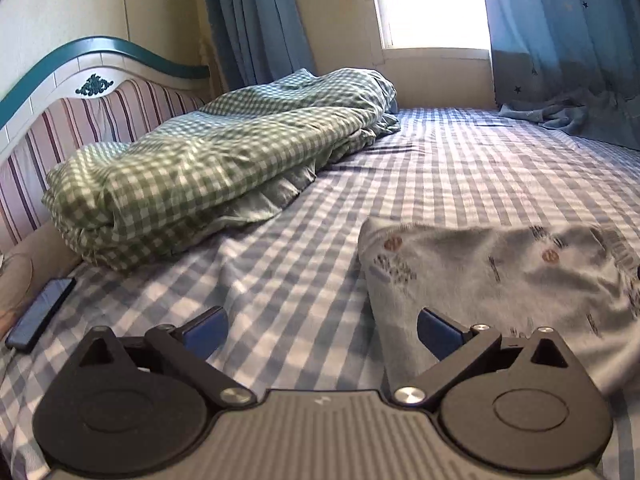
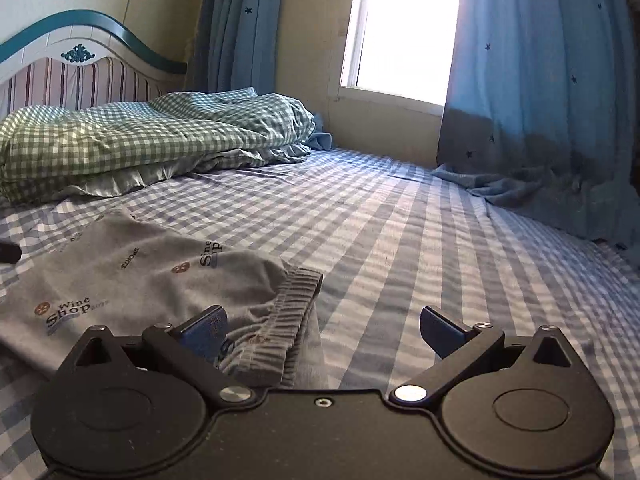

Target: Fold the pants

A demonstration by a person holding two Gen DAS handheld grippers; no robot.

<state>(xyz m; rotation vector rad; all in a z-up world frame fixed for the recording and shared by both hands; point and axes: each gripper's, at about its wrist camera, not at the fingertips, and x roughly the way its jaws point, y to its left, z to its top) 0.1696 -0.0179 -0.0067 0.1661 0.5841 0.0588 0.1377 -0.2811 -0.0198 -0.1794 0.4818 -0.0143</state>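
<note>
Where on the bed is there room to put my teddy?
The big free patch is the checked sheet between the pants, the curtain and the window wall. A smaller strip lies between the pants and the green quilt. It is crowded by the headboard: the quilt fills it, and a phone lies at that edge.

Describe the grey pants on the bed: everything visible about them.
The grey pants look like soft knit, printed with small words and round orange marks. They lie bunched and partly folded on the blue checked sheet, with the ribbed elastic waistband nearest the right claw. Neither open claw grips them.
</note>
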